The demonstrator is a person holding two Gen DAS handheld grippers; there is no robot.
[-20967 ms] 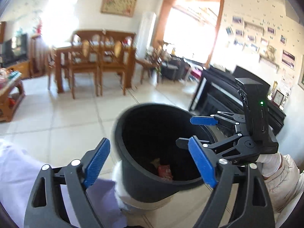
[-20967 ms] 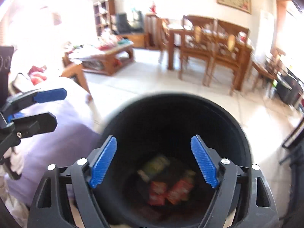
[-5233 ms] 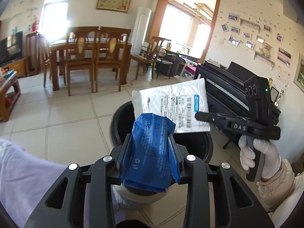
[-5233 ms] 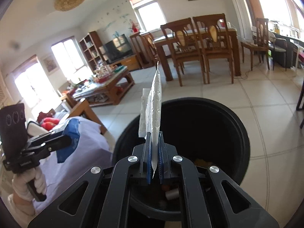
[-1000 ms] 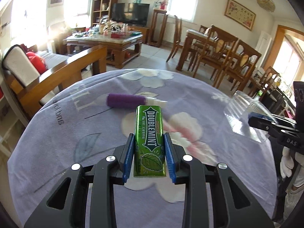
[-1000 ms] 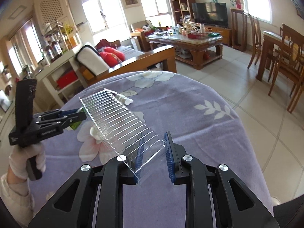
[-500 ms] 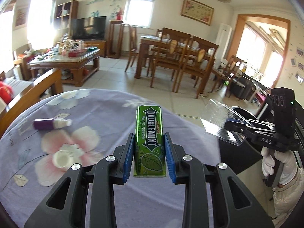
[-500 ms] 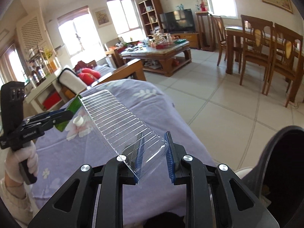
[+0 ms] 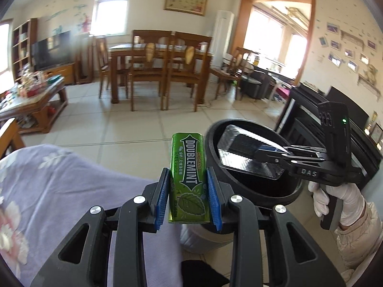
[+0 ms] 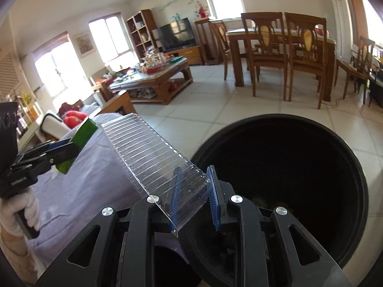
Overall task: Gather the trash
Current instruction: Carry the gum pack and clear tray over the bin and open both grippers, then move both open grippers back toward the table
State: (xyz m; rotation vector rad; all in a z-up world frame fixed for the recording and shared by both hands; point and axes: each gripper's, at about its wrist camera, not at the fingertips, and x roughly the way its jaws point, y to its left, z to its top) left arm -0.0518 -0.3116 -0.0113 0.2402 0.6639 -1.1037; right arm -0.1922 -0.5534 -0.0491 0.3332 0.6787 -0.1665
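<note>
My left gripper (image 9: 188, 197) is shut on a green Doublemint gum pack (image 9: 188, 177), held upright over the edge of the purple flowered table cloth (image 9: 59, 186), just left of the black trash bin (image 9: 253, 186). It also shows at the left of the right wrist view (image 10: 51, 151). My right gripper (image 10: 195, 196) is shut on a clear ribbed plastic tray (image 10: 153, 157), tilted up to the left beside the bin's rim (image 10: 282, 119). In the left wrist view the tray (image 9: 246, 153) hangs over the bin's mouth. Some trash lies dim at the bin's bottom.
Tiled floor (image 9: 134, 129) lies beyond the bin. A wooden dining table with chairs (image 9: 158, 71) stands at the back, a coffee table (image 9: 31, 102) at the left, a black piano (image 9: 335, 119) at the right behind the bin.
Both grippers have swung away from the table toward the bin. The tray is now over the bin's mouth and the gum pack is close beside the rim. Both grips are unchanged.
</note>
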